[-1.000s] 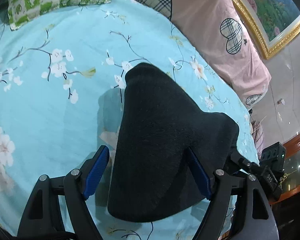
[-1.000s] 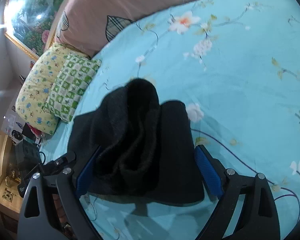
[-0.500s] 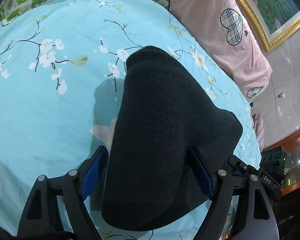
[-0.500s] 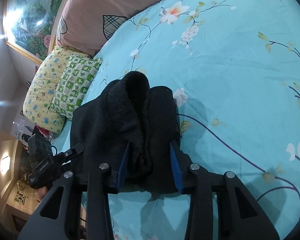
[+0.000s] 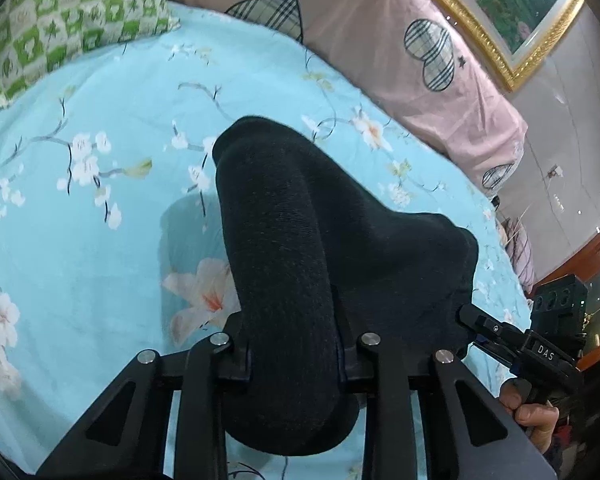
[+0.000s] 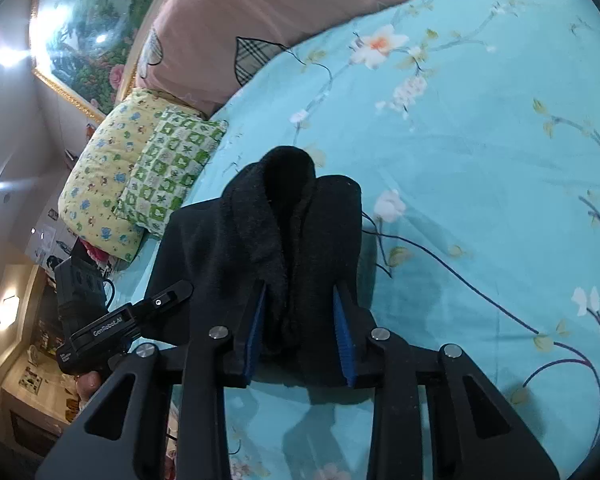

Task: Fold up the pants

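The black pants [image 5: 300, 240] hang as a folded bundle above the turquoise flowered bedsheet [image 5: 80, 220]. My left gripper [image 5: 296, 360] is shut on one end of the bundle, with cloth bulging over its jaws. My right gripper [image 6: 298, 332] is shut on the other end of the pants [image 6: 276, 240], its blue pads pressing a thick fold. The right gripper shows at the right edge of the left wrist view [image 5: 512, 344], and the left gripper shows at the left of the right wrist view [image 6: 132, 320].
A pink quilt [image 5: 380, 40] with plaid hearts lies along the head of the bed. A green checked pillow [image 5: 68, 20] and a yellow pillow [image 6: 100, 176] lie at the bed's side. A gold-framed painting [image 5: 500, 20] hangs behind. A wooden cabinet [image 5: 580, 264] stands beside the bed.
Both grippers closed on the pants: the right shut half a second ago, the left shut just now. The bundle is now raised slightly off the sheet.
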The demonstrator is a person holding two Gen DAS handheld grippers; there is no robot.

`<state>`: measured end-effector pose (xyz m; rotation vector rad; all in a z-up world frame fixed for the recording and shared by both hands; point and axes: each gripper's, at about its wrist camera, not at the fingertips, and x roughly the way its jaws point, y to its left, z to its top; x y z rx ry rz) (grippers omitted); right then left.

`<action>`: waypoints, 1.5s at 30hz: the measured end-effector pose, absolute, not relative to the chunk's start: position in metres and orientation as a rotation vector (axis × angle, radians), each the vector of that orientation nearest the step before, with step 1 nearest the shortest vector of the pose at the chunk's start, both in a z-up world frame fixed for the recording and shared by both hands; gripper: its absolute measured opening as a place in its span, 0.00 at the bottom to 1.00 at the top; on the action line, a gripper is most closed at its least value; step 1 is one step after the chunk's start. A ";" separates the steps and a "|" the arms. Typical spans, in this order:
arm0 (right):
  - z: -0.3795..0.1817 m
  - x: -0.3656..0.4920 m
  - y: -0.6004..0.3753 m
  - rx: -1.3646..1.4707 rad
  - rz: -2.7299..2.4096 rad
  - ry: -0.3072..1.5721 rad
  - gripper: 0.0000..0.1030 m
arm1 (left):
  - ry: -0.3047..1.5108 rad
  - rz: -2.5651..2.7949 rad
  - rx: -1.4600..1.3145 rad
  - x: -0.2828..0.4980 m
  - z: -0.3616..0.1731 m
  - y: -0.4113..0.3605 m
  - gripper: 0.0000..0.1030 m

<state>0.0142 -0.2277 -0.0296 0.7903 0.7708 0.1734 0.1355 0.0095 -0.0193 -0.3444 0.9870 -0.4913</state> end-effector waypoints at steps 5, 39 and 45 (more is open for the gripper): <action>-0.007 0.021 -0.227 0.756 0.189 0.734 0.31 | 0.923 -0.503 -0.332 0.139 0.009 0.013 0.25; -0.031 0.136 -0.245 0.575 0.172 0.831 0.55 | 0.916 -0.315 -0.225 0.211 -0.023 0.030 0.68; -0.011 0.126 -0.237 0.543 0.182 0.779 0.57 | 0.883 -0.292 -0.198 0.198 -0.011 0.032 0.77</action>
